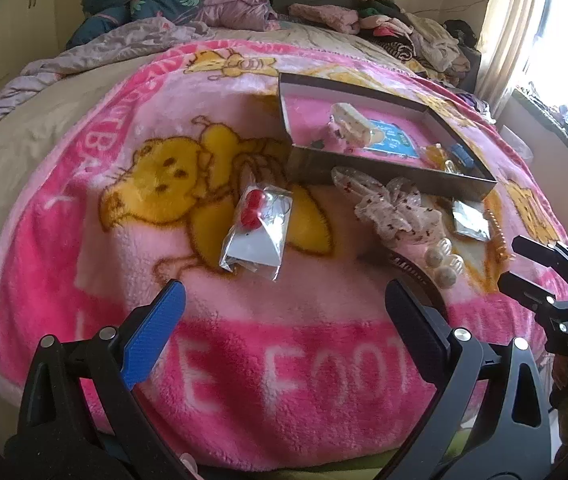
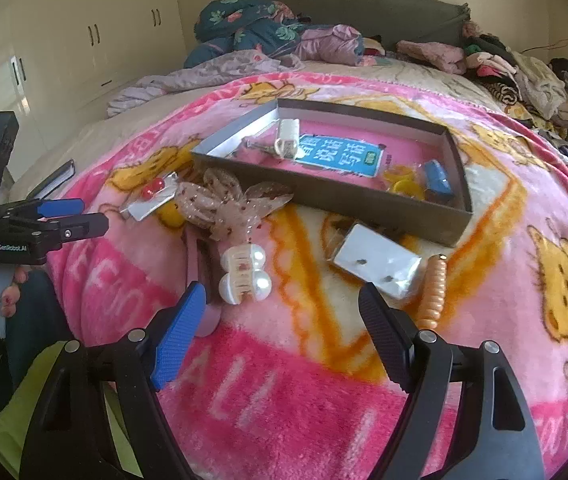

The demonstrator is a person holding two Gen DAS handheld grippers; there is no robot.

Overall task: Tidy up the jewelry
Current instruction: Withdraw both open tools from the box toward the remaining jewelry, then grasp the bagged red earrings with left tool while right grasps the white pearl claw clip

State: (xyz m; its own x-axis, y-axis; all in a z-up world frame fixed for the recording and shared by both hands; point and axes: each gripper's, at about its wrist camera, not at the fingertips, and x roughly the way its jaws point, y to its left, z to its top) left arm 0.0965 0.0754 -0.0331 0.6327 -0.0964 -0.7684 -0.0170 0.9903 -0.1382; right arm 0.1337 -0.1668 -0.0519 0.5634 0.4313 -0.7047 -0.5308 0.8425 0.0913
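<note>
A shallow grey box [image 1: 388, 168] [image 2: 324, 196] lies on the pink blanket and holds a white clip [image 2: 287, 138], a blue card [image 2: 340, 156], yellow pieces and a blue item. In front of it lie a packet with red earrings [image 1: 256, 224] [image 2: 150, 196], a lace bow [image 1: 392, 208] [image 2: 228, 204], a pearl hair claw [image 1: 444, 264] [image 2: 244, 276], a small earring packet [image 1: 470, 220] [image 2: 376, 264] and an orange beaded clip [image 2: 432, 292]. My left gripper [image 1: 284, 308] is open, empty, just short of the red earring packet. My right gripper [image 2: 284, 312] is open, empty, near the pearl claw.
The pink cartoon blanket [image 1: 244, 360] covers the bed. Piled clothes and bedding [image 1: 204, 8] lie at the far end and far right. A dark headband [image 2: 200, 264] lies under the bow. The right gripper shows at the right edge of the left wrist view [image 1: 516, 268]. A window is at right.
</note>
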